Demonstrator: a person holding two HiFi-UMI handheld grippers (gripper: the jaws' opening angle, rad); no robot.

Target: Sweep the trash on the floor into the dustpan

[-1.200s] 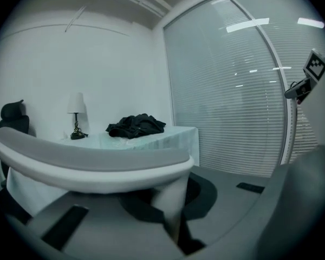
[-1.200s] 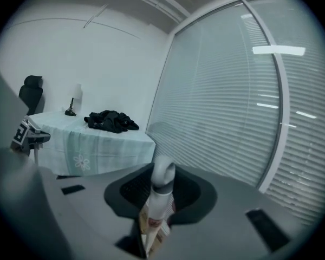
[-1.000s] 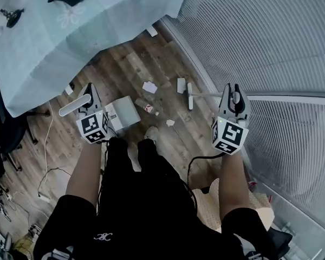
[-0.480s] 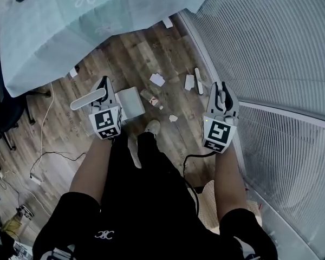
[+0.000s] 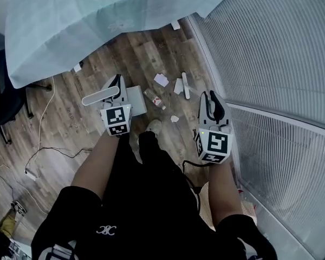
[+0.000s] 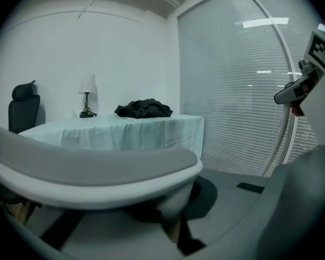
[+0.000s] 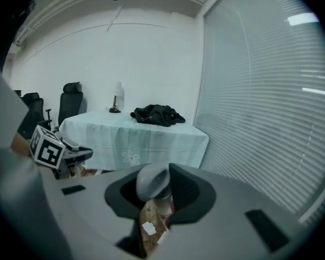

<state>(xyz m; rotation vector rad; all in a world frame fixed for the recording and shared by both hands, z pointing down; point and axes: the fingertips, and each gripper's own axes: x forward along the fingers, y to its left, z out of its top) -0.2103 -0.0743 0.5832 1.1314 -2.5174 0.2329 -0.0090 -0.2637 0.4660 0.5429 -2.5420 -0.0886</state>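
My left gripper [image 5: 115, 91] is shut on the white handle [image 5: 100, 97] of a grey dustpan [image 5: 135, 99], which hangs low over the wood floor [image 5: 135, 58] by my shoe. In the left gripper view that handle [image 6: 92, 172] fills the space between the jaws. My right gripper [image 5: 212, 105] is shut on the broom's grey handle [image 7: 153, 182]; the white broom head [image 5: 185, 85] is down by the window wall. Trash lies between them: white paper scraps [image 5: 161, 80], a crushed bottle [image 5: 154, 98] and a small scrap [image 5: 174, 118].
A table under a pale teal cloth [image 5: 114, 15] stands ahead, with more paper [image 5: 175, 25] at its foot. A curved wall of blinds [image 5: 271, 64] closes the right side. Cables [image 5: 40, 145] and a black chair [image 5: 2, 107] are at the left.
The head view has swung, so the table sits higher in frame. Both grippers have drawn closer to my body and to each other. The broom's head now lies beside the paper scraps.
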